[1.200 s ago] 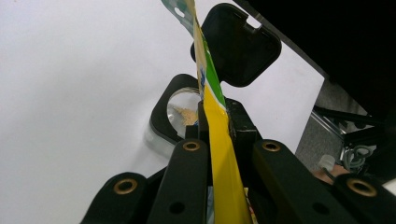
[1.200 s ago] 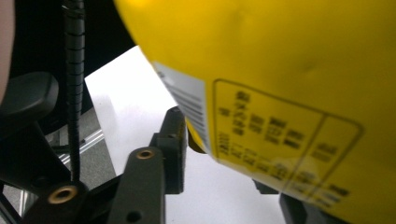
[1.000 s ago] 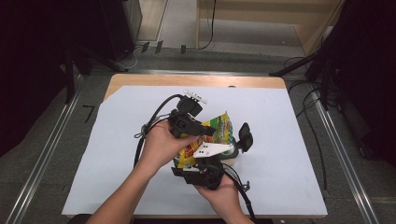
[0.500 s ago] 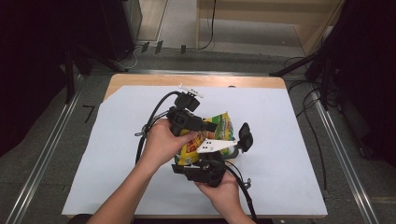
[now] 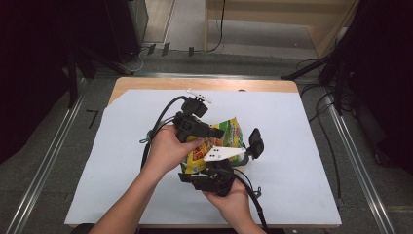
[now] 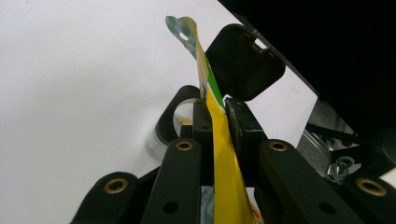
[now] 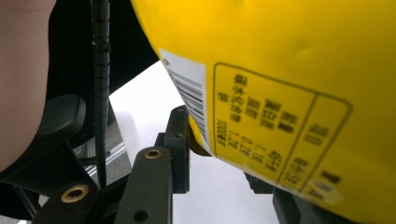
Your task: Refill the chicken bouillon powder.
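Right gripper view, yellow packet (image 7: pixel 289 93) hiding right claw (image 7: pixel 229 154)

High view: even overhead light falls on the white table cover (image 5: pixel 302 146), which reads bright but not blown out; my hands cast only faint, soft shadows. The upper left and right of the frame sink into near black. Detail is slightly soft throughout. Left gripper view: the white surface glares in the upper left, the upper right is black, and my near jaws blur at the bottom edge. Right gripper view: the yellow packet (image 7: pixel 299 84) is strongly lit, its print sharp mid-frame and smeared at the lower right.
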